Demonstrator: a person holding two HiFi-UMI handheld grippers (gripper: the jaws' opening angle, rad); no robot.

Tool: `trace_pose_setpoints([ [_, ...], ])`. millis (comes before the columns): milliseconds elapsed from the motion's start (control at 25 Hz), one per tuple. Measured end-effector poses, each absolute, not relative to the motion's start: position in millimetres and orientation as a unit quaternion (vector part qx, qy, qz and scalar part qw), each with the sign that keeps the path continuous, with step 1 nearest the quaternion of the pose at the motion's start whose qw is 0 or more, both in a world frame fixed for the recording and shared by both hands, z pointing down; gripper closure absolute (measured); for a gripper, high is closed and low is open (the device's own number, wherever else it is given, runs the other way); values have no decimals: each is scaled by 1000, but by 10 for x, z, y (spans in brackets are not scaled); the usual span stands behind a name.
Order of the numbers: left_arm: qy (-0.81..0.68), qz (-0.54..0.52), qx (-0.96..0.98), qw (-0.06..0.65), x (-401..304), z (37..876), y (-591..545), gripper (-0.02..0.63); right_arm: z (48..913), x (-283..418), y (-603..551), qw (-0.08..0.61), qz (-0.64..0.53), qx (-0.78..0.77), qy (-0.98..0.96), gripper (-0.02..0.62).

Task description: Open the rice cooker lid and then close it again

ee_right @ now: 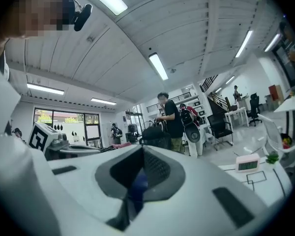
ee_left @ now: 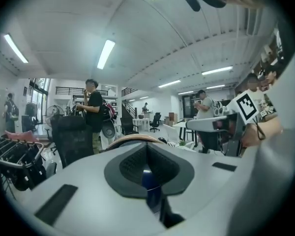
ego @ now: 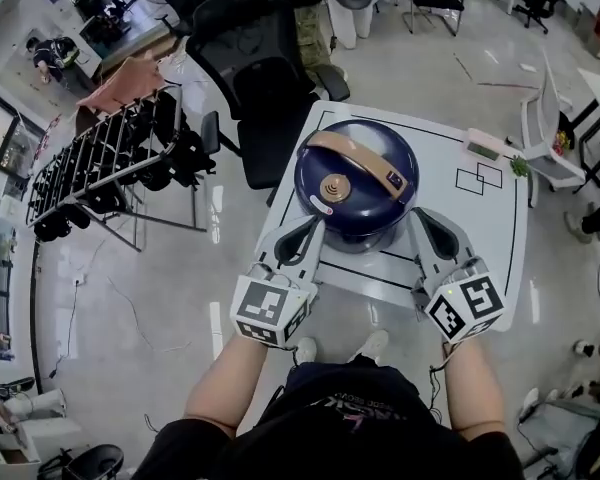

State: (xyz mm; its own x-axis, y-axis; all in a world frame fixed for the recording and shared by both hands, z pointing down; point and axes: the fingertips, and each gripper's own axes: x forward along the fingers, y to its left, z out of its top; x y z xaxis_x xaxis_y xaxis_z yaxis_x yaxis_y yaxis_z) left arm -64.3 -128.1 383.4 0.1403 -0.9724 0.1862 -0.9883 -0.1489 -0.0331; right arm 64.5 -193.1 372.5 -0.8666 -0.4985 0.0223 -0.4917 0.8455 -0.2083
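A dark blue rice cooker (ego: 355, 173) with its lid down and a tan carry handle (ego: 358, 153) across the top stands on the white table (ego: 480, 228). My left gripper (ego: 315, 230) lies against the cooker's near left side and my right gripper (ego: 420, 220) against its near right side. In the left gripper view the jaws (ee_left: 147, 154) are together, with a sliver of the blue cooker (ee_left: 150, 178) showing behind them and the tan handle (ee_left: 132, 138) just above. In the right gripper view the jaws (ee_right: 143, 156) are likewise together, with blue (ee_right: 137, 183) behind them.
A small digital clock (ego: 483, 148) and a bit of greenery (ego: 520, 166) sit at the table's far right. A black office chair (ego: 250, 58) stands behind the table, a dark metal rack (ego: 110, 168) to the left, a white chair (ego: 550, 138) to the right. People stand farther off.
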Motion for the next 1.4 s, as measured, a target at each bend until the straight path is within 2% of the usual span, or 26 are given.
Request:
trace_pose_setpoints([
  [600,-564,66,822,50,-1003,3828,-488,603,3699,5,-1077,19,-107,-309,945,594],
  [1400,-449,50,891,48,-719,3902,377,603,3759,391,130,12,-92,-442,892,594],
])
